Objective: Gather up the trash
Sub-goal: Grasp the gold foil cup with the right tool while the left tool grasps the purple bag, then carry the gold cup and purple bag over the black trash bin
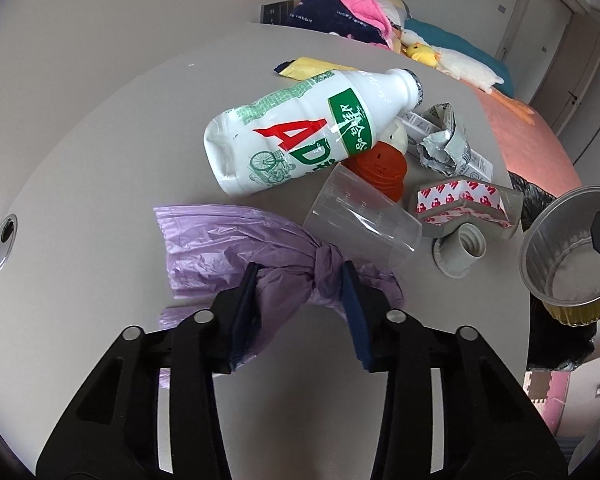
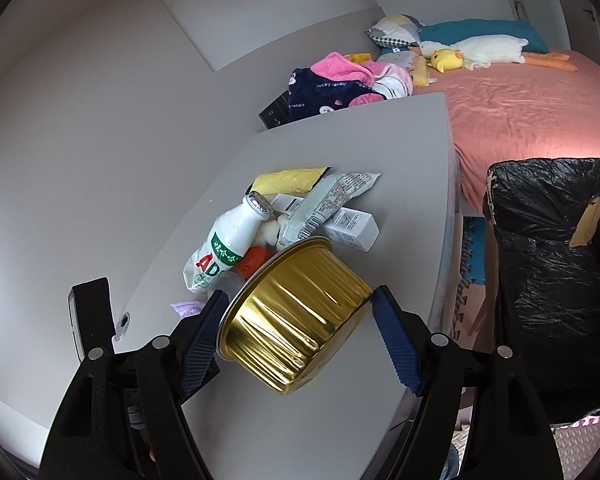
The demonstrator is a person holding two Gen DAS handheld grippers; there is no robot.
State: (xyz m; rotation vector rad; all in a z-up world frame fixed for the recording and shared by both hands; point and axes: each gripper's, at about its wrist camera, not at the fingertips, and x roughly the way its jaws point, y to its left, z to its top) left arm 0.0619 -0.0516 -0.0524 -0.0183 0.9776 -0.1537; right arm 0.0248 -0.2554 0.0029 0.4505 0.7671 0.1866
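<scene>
My right gripper is shut on a gold foil cup, held tilted above the grey table; the cup also shows at the right of the left wrist view. My left gripper has its jaws around the knot of a purple plastic bag on the table; the pads seem to touch it. A pile of trash lies behind: a white AD bottle, a clear measuring cup, a red cap, crumpled foil wrapper, tape backing, a white socket.
A bin lined with a black bag stands right of the table, beside the pink bed. Clothes and plush toys lie on the bed. A yellow wrapper and white boxes sit at the pile's far side. A cable hole is at the table's left.
</scene>
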